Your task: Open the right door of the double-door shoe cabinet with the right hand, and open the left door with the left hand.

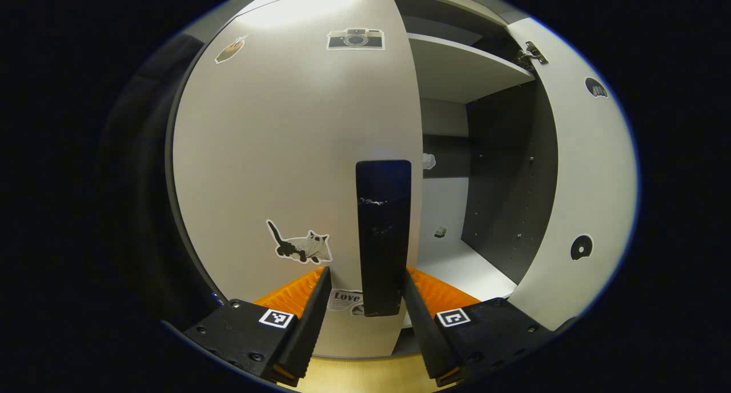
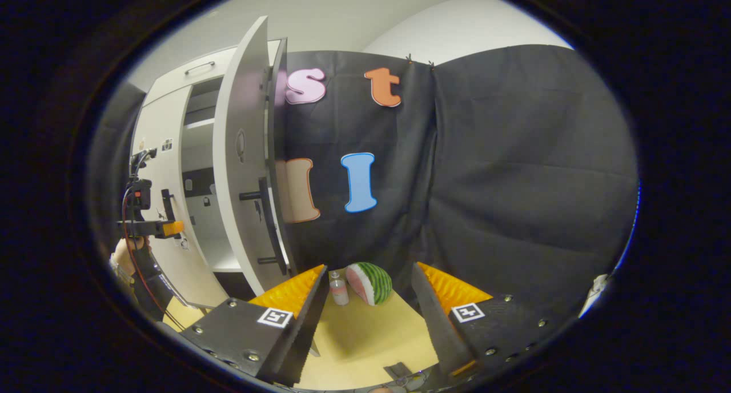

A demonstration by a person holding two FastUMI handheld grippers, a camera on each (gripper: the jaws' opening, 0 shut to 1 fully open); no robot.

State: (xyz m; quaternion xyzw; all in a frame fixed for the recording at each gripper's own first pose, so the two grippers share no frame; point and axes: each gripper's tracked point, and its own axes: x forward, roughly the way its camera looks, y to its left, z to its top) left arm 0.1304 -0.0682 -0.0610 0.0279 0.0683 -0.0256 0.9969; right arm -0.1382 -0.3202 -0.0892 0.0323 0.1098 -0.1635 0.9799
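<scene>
In the left gripper view the white left door (image 1: 285, 164), covered in stickers, stands closed. Its black vertical handle (image 1: 384, 233) rises between the fingers of my left gripper (image 1: 365, 301), which is open; the right finger lies close against the handle and the left one stands apart. The right door (image 1: 588, 170) is swung wide, baring the cabinet's shelf (image 1: 462, 67). In the right gripper view the open right door (image 2: 243, 170) with its black handle (image 2: 268, 221) stands to the left of my right gripper (image 2: 370, 301), which is open, holds nothing and is away from the door.
A watermelon slice (image 2: 371, 283) and a small bottle (image 2: 339, 288) sit on the wooden table (image 2: 365, 336) ahead of the right gripper. A hand (image 2: 128, 253) holds the left gripper (image 2: 154, 228) at the left door (image 2: 165, 210).
</scene>
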